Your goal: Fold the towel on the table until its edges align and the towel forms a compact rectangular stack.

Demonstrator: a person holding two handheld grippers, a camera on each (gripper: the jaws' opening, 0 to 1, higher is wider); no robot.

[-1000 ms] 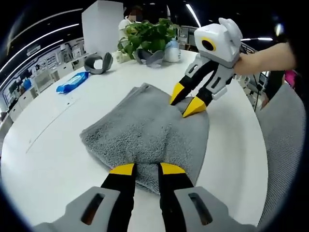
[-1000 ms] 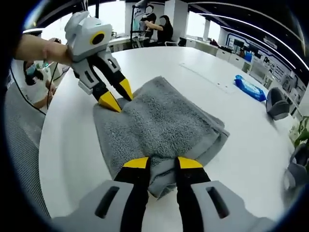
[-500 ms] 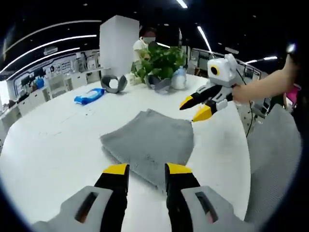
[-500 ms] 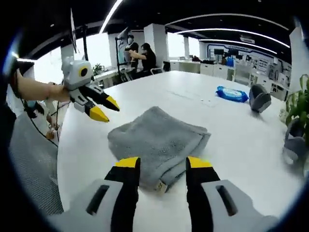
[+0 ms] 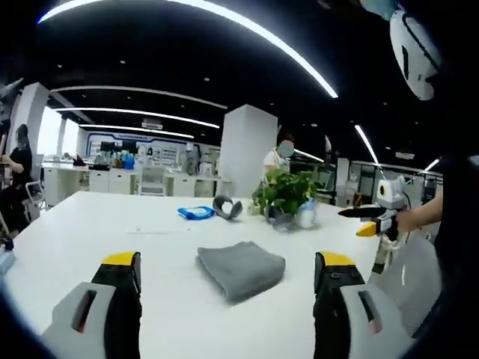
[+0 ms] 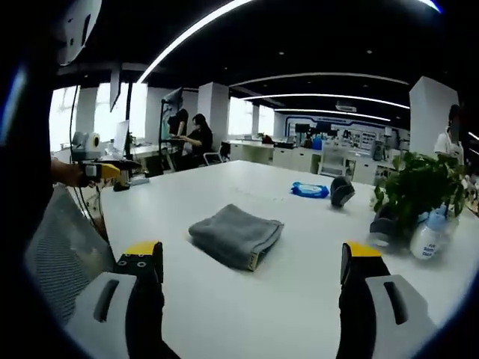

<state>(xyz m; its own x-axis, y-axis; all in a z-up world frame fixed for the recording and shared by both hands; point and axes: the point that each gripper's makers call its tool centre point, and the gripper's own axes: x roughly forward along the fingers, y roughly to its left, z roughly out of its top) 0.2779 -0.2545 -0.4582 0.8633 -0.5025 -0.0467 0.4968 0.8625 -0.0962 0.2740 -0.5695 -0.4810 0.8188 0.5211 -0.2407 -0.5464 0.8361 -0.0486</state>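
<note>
Here we found the grey towel lying folded into a compact rectangular stack near the middle of the white table, with nothing touching it. In the left gripper view, the left gripper stood back from the towel with its yellow-tipped jaws spread wide apart, holding nothing. In the right gripper view, the right gripper was likewise released, its jaws far apart and the towel resting on the table well beyond them. We also saw the right gripper at the right edge of the left gripper view, held in a person's hand off the side of the table, and the left gripper small at the left of the right gripper view. Farther back on the table lay a blue packet, with a dark grey curved object just beside it, and a potted green plant with a small white bottle next to it.
</note>
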